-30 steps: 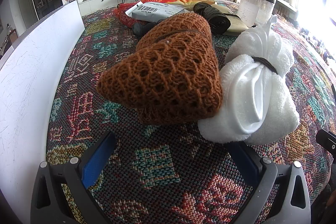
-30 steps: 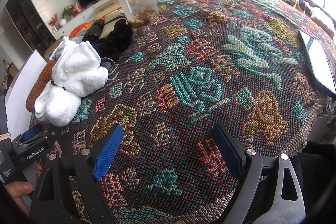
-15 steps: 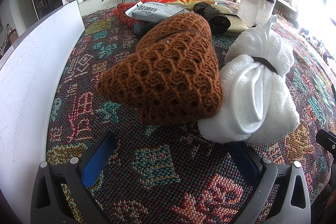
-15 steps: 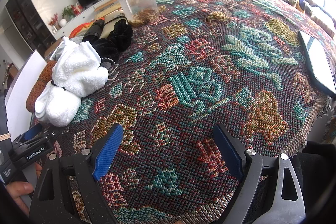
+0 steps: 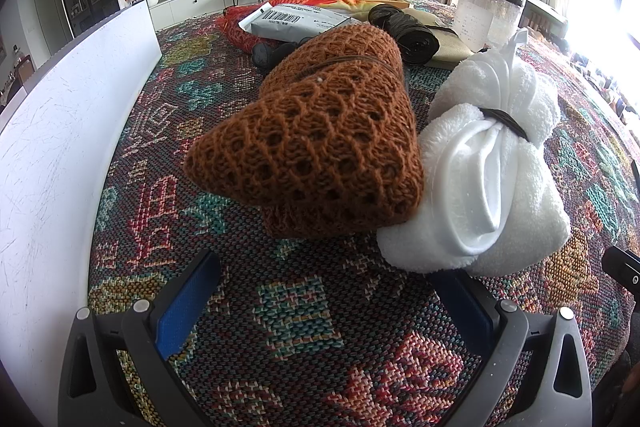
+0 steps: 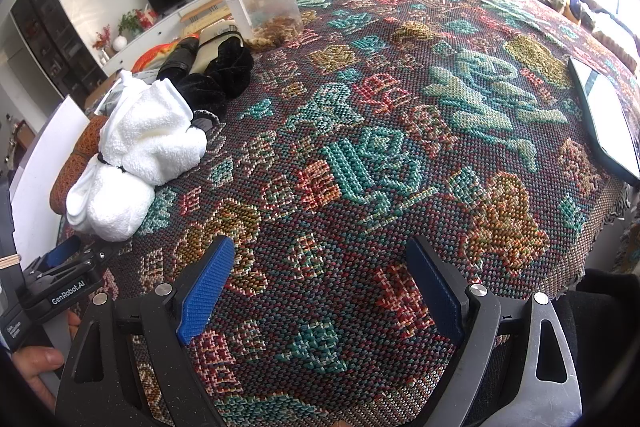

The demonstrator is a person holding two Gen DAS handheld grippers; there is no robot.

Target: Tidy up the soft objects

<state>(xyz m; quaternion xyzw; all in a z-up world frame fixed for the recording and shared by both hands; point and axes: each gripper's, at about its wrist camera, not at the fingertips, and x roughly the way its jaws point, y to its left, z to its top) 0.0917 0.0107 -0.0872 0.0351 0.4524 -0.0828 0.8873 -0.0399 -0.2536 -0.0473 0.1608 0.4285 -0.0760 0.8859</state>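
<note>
A rolled brown knit bundle (image 5: pixel 320 143) tied with a dark band lies on the patterned tablecloth (image 5: pixel 296 311). Pressed against its right side is a white fluffy towel bundle (image 5: pixel 496 179), also banded; both show at far left in the right wrist view, the towel (image 6: pixel 136 155) in front of the brown knit (image 6: pixel 80 151). My left gripper (image 5: pixel 324 295) is open just short of the two bundles, holding nothing. My right gripper (image 6: pixel 320 279) is open over bare cloth, far right of them. Black velvet scrunchies (image 6: pixel 220 79) lie behind the towel.
A white board (image 5: pixel 60 131) stands along the left edge. Behind the bundles lie a grey mailer bag (image 5: pixel 296 21), a black rolled item (image 5: pixel 404 31) and a clear lidded jar (image 6: pixel 260 7). A phone (image 6: pixel 608 119) rests near the cloth's right edge. A hand (image 6: pixel 44 359) holds the left gripper.
</note>
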